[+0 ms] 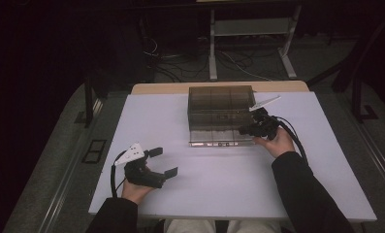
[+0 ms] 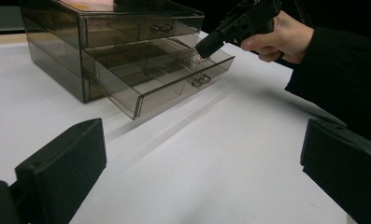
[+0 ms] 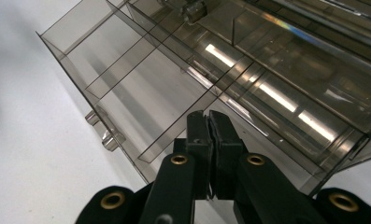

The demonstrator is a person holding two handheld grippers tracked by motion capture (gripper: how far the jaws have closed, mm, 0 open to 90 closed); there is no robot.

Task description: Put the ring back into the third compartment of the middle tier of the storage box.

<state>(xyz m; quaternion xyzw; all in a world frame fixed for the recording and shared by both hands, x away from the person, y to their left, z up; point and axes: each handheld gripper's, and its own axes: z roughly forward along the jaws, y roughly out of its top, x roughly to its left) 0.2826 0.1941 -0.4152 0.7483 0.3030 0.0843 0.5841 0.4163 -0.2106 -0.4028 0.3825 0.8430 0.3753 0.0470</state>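
Hovering over the pulled-out drawer (image 3: 141, 93), right tool (image 3: 210, 122) closed, seemingly empty.

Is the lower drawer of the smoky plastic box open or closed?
Open. The lower drawer sticks out in front of the box, so its dividers show from above; the shut right gripper hangs over one corner.

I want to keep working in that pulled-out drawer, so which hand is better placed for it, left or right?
Right. The right gripper, jaws shut, is already poised over the open drawer of the smoky plastic cabinet. The left gripper, jaws open, rests apart from it, near the table's front edge.
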